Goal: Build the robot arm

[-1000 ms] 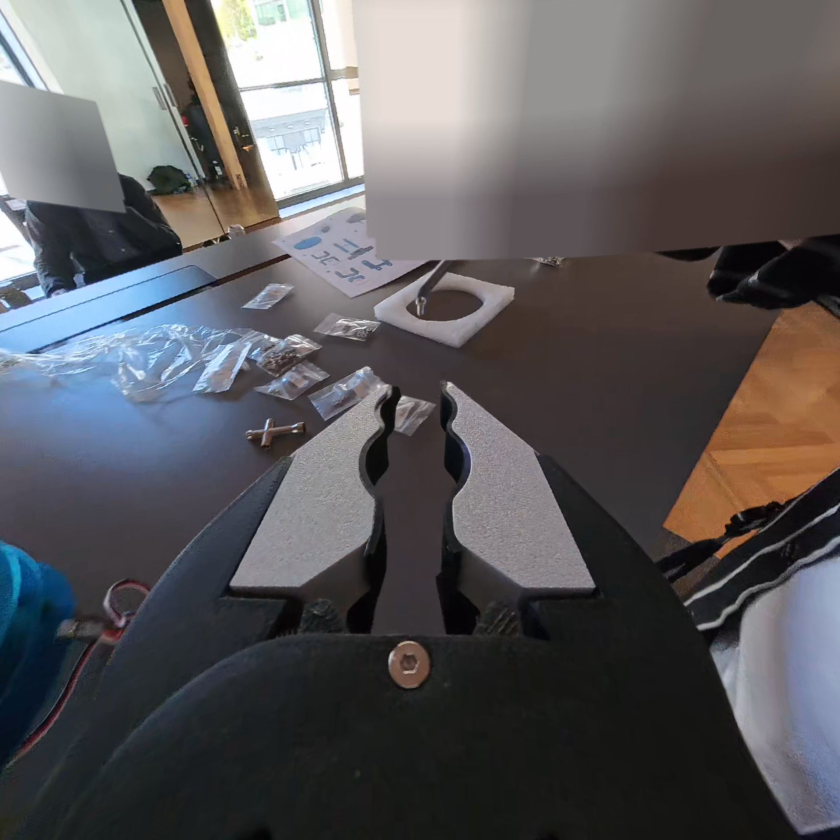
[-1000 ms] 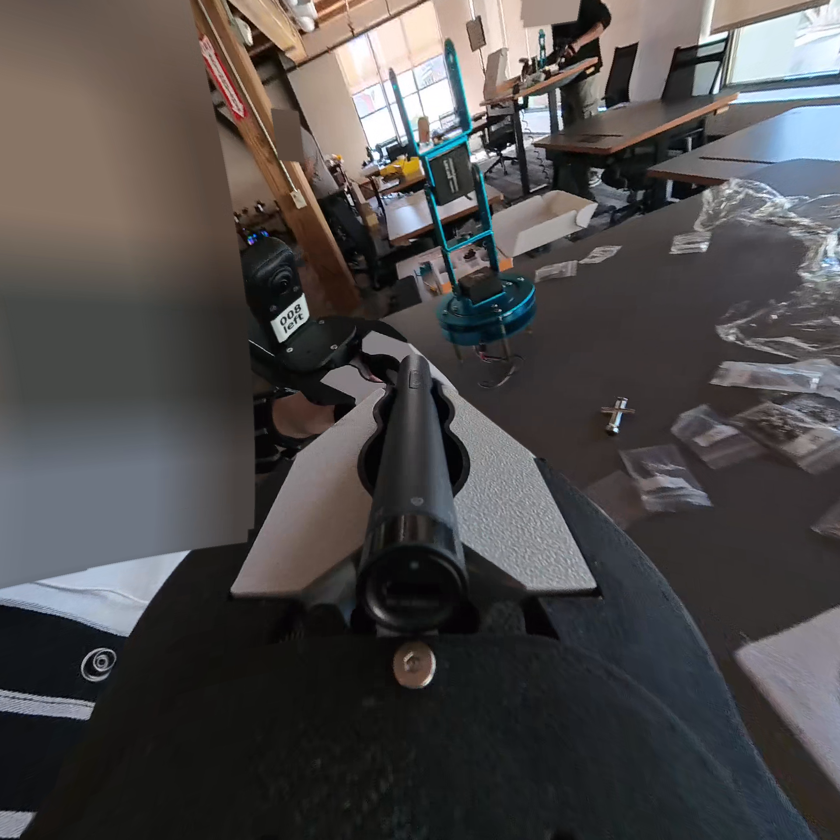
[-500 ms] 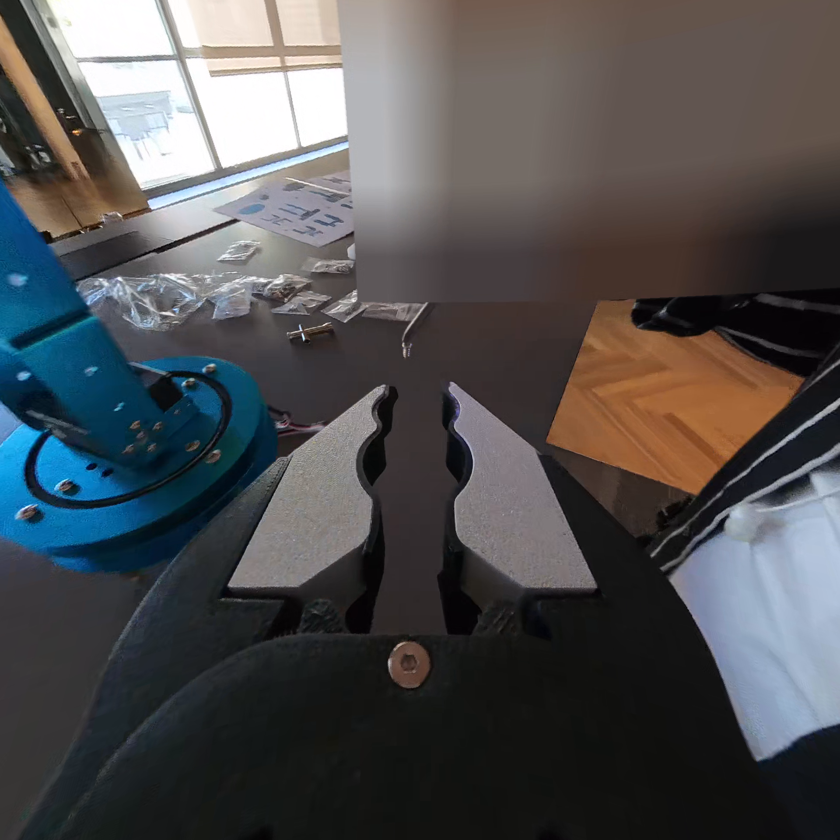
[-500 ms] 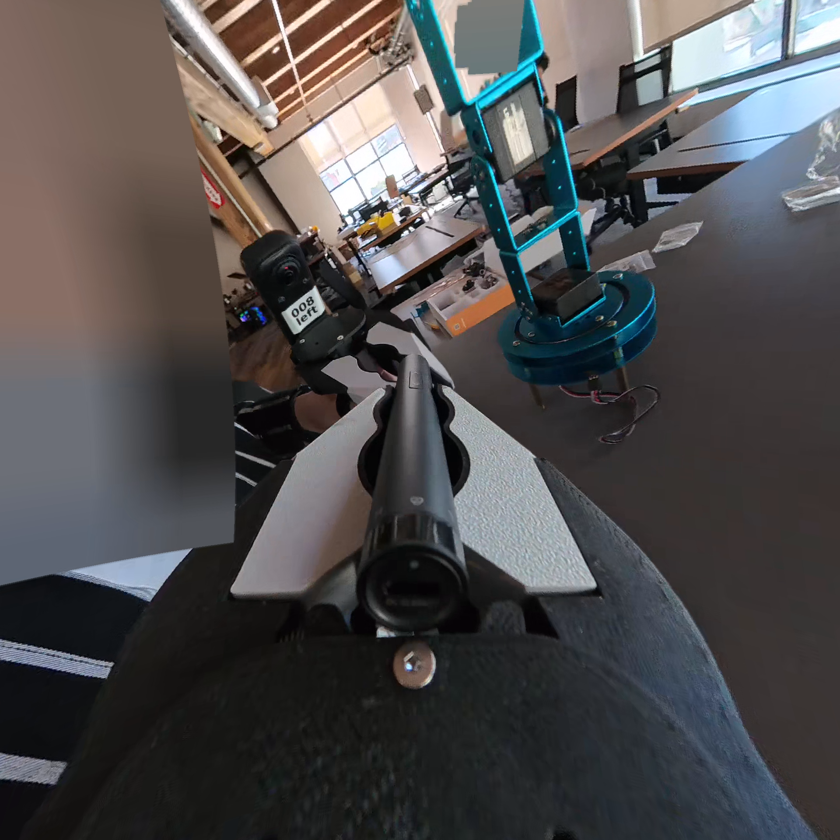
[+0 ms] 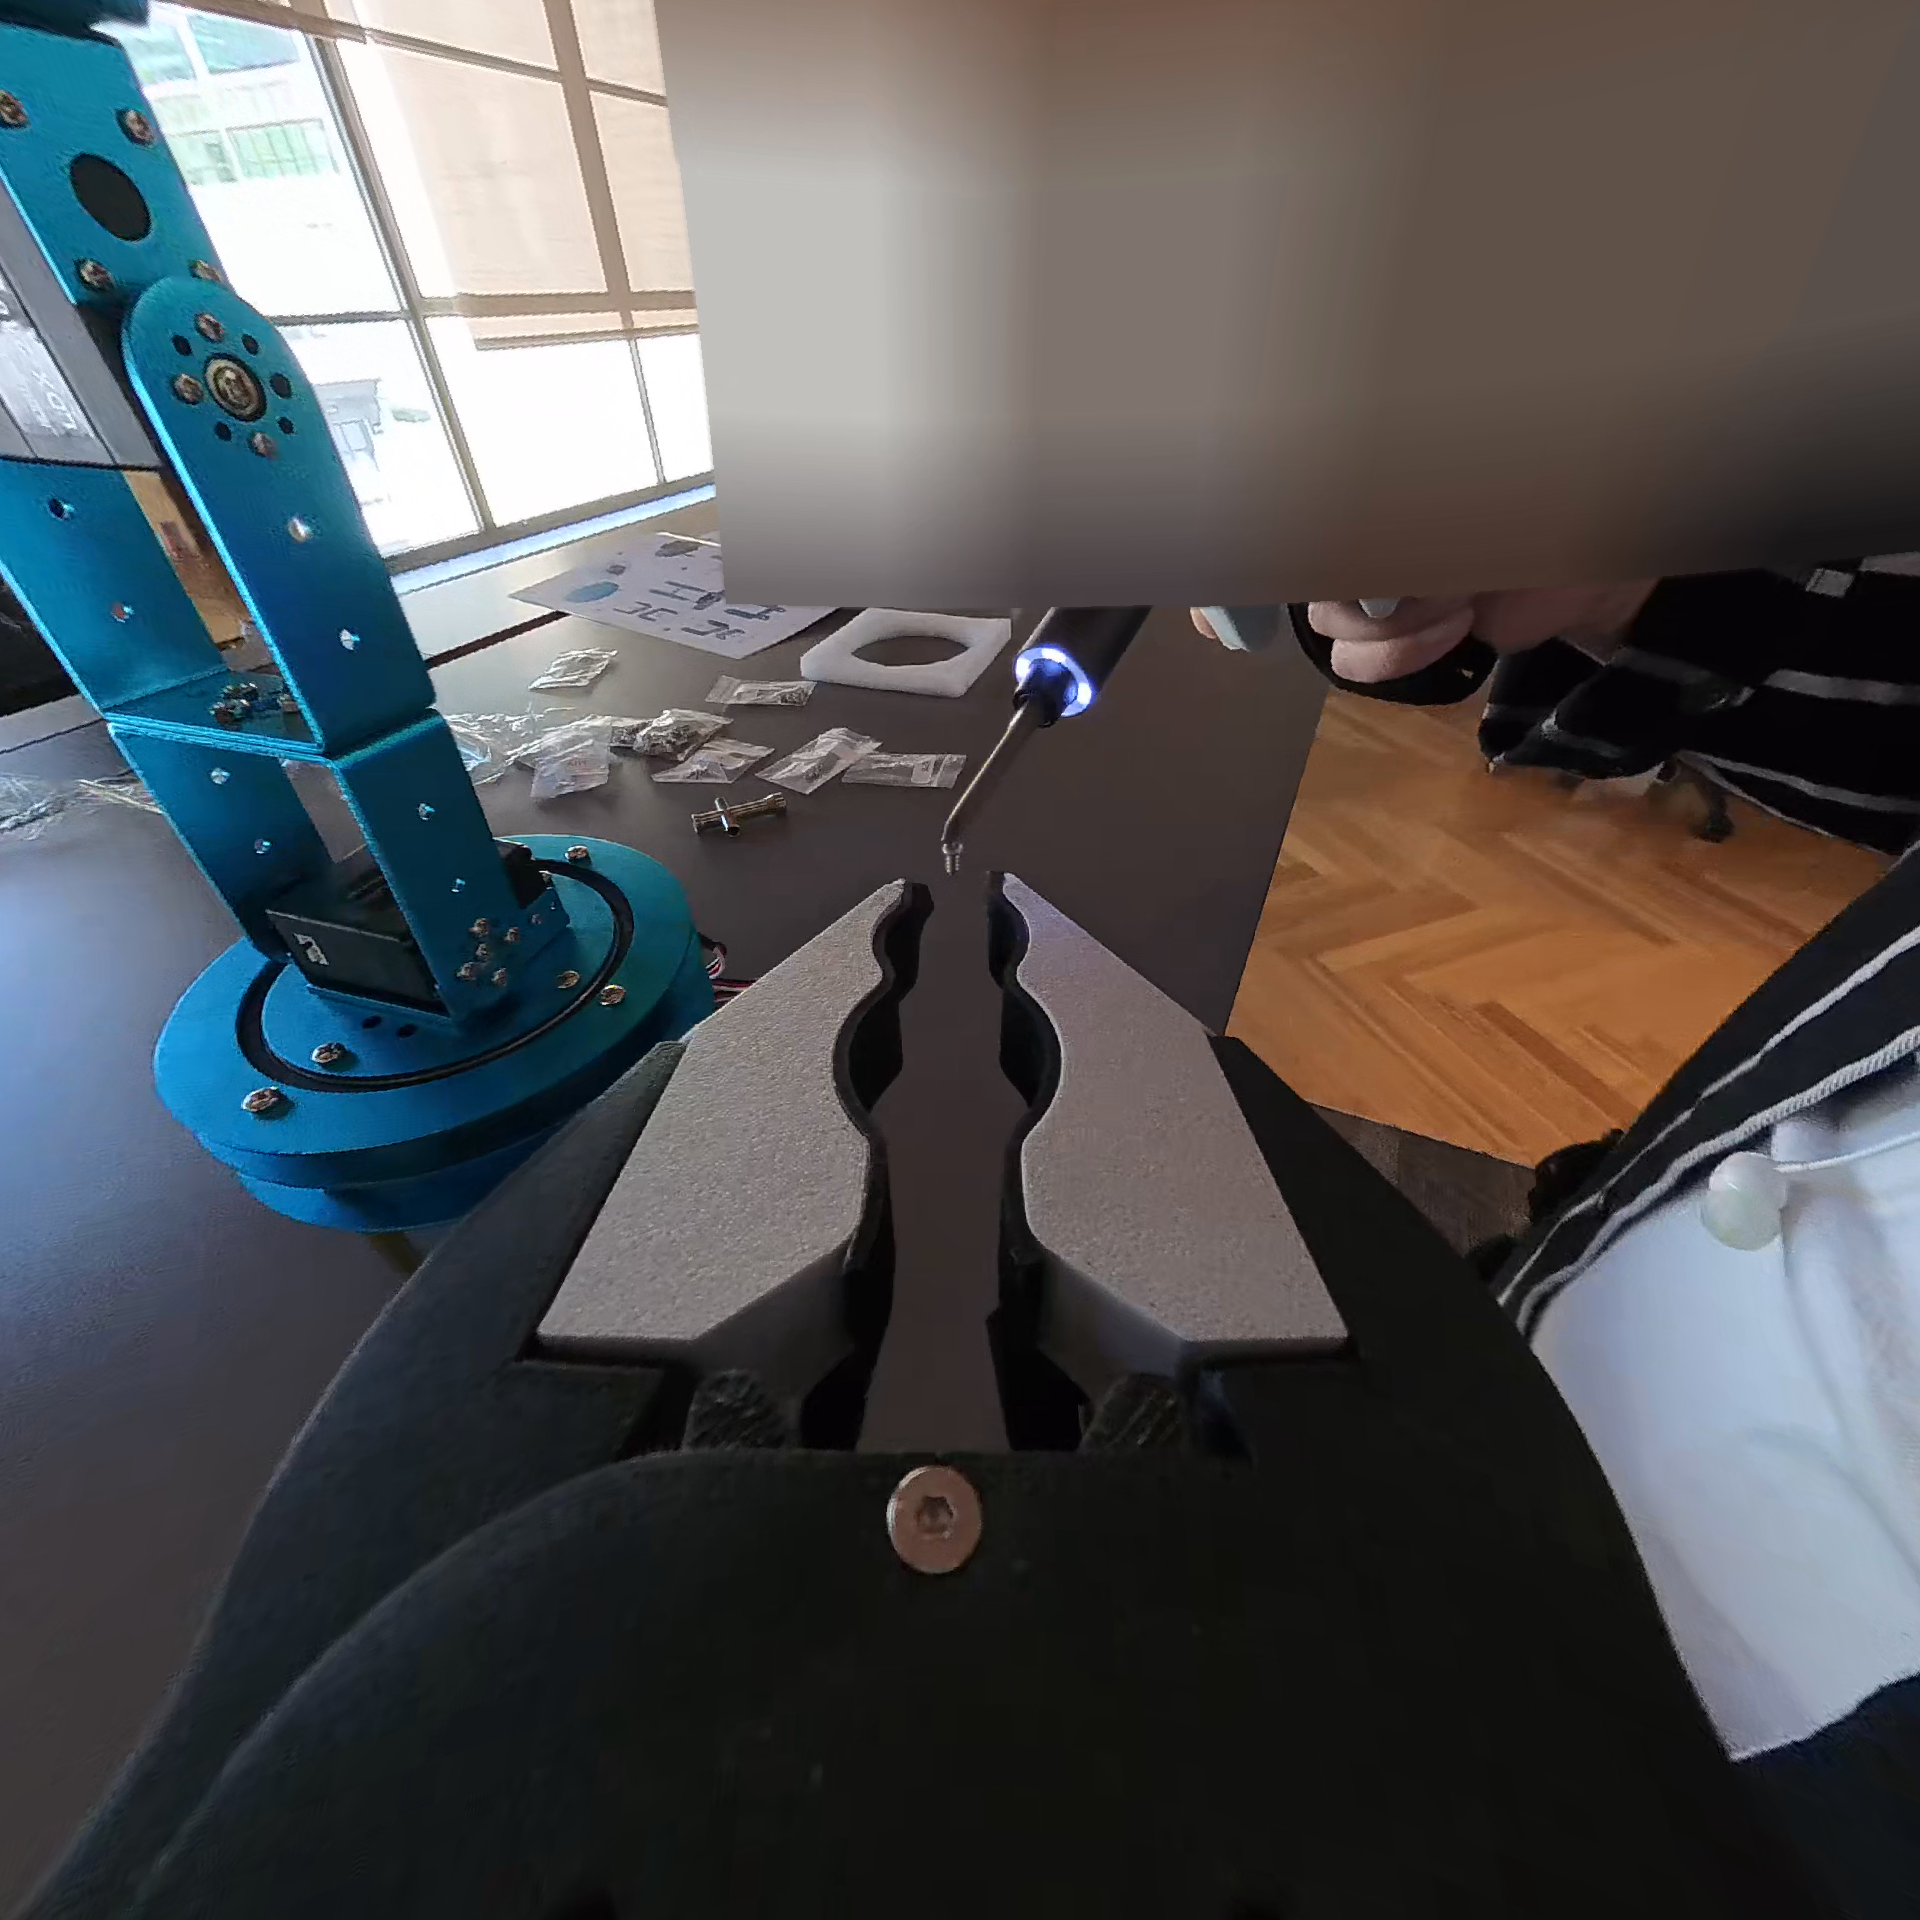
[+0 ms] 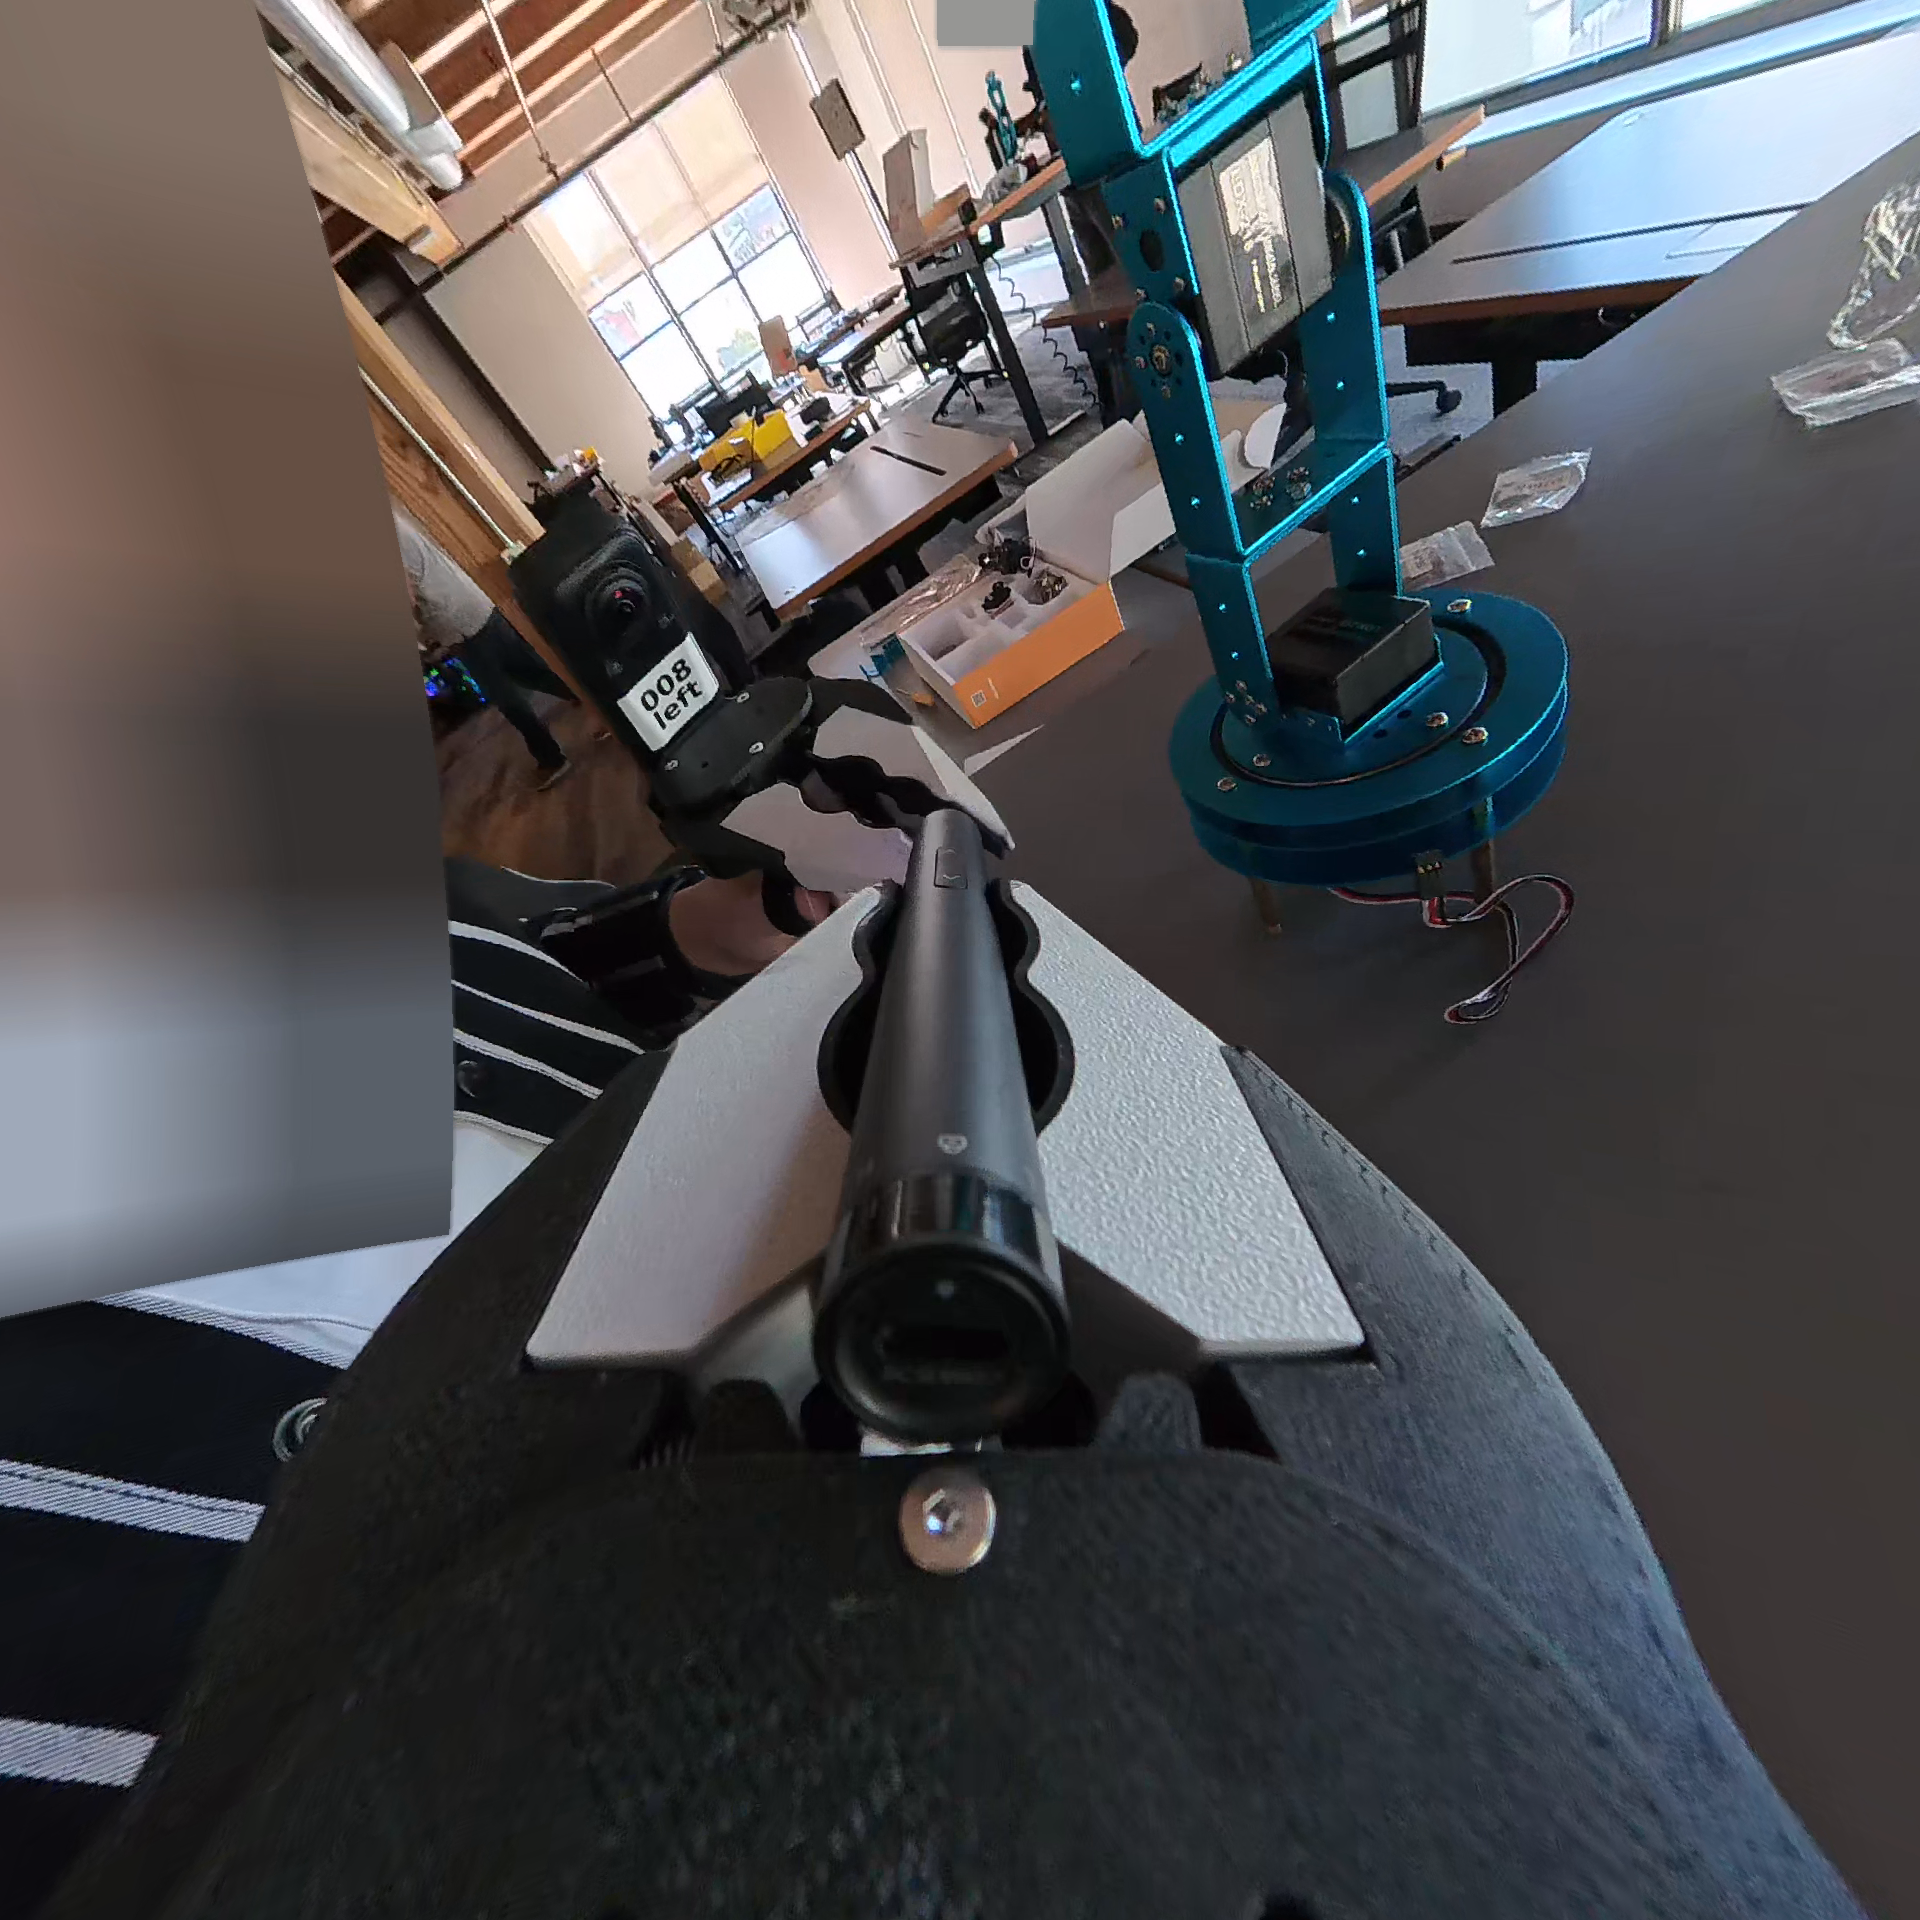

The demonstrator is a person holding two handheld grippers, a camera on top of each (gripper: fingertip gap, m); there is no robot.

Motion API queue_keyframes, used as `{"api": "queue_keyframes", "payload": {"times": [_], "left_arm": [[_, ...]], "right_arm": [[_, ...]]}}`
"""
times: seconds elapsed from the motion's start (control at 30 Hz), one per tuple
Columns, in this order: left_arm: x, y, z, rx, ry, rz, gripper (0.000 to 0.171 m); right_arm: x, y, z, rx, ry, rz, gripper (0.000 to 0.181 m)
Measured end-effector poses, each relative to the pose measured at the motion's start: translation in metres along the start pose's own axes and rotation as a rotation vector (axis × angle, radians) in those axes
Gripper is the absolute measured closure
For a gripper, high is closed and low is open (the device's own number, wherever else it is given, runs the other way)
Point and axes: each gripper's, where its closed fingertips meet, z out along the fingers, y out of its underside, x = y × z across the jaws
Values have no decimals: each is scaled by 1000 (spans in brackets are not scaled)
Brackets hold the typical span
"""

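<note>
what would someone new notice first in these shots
The bright blue robot arm kit standing on the dark table, left of the open left tool. Next, the black electric screwdriver clamped in the right tool, its lit tip hanging just ahead of the left tool.

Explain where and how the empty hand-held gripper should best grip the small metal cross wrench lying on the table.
Probably across one bare arm of the cross wrench, coming straight down from above. It lies flat on the dark table, so only its sides offer purchase. The left hand-held gripper is open and empty; the plastic bags lie just behind it, so descend on its nearer arm.
</note>
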Motion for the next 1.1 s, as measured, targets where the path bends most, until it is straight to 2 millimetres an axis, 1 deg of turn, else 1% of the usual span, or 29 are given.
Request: {"api": "queue_keyframes", "payload": {"times": [0.1,0.17,0.33,0.47,0.57,0.67,0.73,0.77,0.8,0.9,1.1], "left_arm": [[0,-1,1,8,-2,-14,161],[1,-1,4,11,5,-20,165],[3,4,11,-10,-7,17,171],[5,7,16,-27,5,11,171],[4,9,16,-40,8,35,171],[6,10,14,-58,27,66,171],[10,10,13,-82,52,87,171],[13,10,12,-97,66,101,171],[15,10,12,-112,76,119,171],[18,11,11,-151,91,168,171],[20,20,11,-210,105,208,171]], "right_arm": [[0,2,-2,-13,-6,5,164],[2,3,-4,-19,0,3,165],[7,5,-9,-29,-2,8,165],[12,6,-11,-32,-2,19,164],[14,3,-15,-30,6,8,164],[11,0,-18,-57,4,-69,164],[4,2,-18,-118,-3,-162,164],[-1,4,-17,-157,-14,-206,167],[-5,6,-16,-194,-21,-248,164],[-10,10,-14,-272,-9,-348,164],[-12,9,-10,-314,16,-430,164]]}}
